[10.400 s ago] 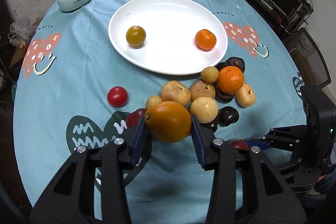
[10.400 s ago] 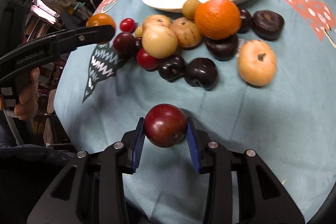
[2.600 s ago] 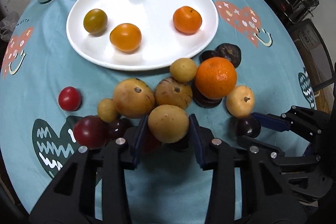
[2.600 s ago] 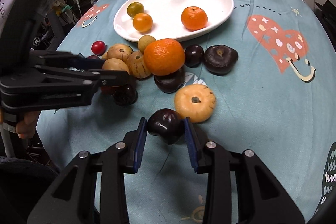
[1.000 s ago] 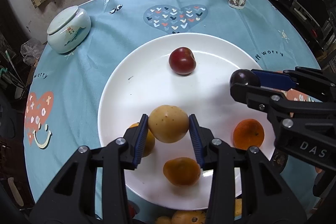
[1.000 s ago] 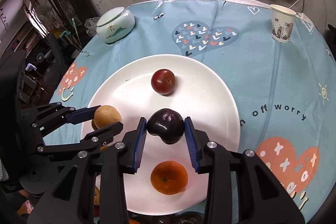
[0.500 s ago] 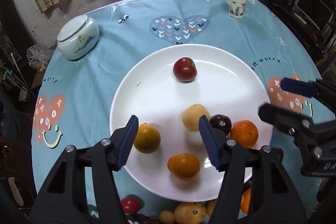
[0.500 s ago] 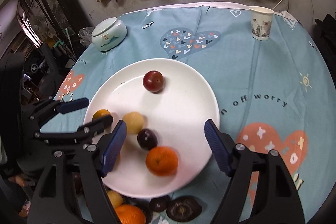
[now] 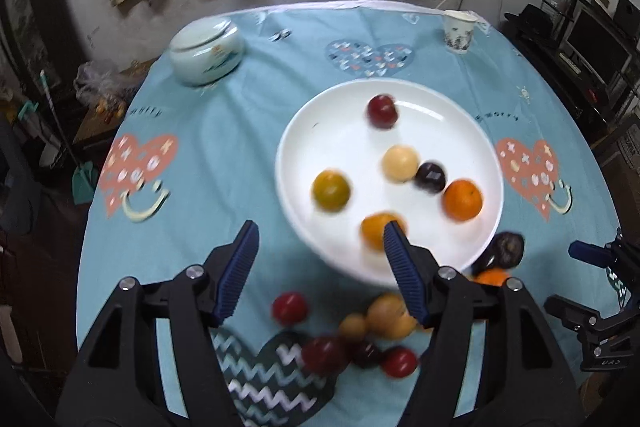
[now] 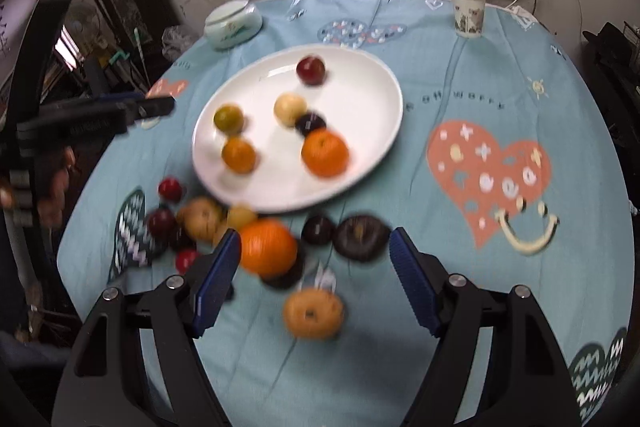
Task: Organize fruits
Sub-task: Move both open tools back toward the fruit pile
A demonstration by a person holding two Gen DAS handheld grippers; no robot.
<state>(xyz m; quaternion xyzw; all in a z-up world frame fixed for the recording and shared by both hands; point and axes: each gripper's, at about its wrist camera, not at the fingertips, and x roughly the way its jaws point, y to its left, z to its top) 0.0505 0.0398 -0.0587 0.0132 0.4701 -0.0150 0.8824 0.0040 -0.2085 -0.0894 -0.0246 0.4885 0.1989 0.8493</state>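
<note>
A white plate (image 9: 328, 131) (image 10: 372, 95) holds several fruits: a red plum (image 9: 382, 111), a pale yellow fruit (image 9: 400, 163), a dark plum (image 9: 430, 177), an orange (image 9: 463, 199) and others. Loose fruits lie on the cloth in front of the plate, among them a big orange (image 10: 267, 247), a tan fruit (image 10: 313, 313) and a dark fruit (image 10: 361, 231). My left gripper (image 9: 320, 267) is open and empty above the plate's near-left edge. My right gripper (image 10: 314, 279) is open and empty above the loose fruits.
A round table with a teal patterned cloth (image 9: 224, 131). A lidded ceramic jar (image 9: 206, 51) stands at the back left, a paper cup (image 9: 459, 27) at the back right. Dark furniture and clutter surround the table.
Both grippers, open and empty after dropping the yellow fruit and dark plum on the plate, have pulled back and up from the plate toward the loose fruits.
</note>
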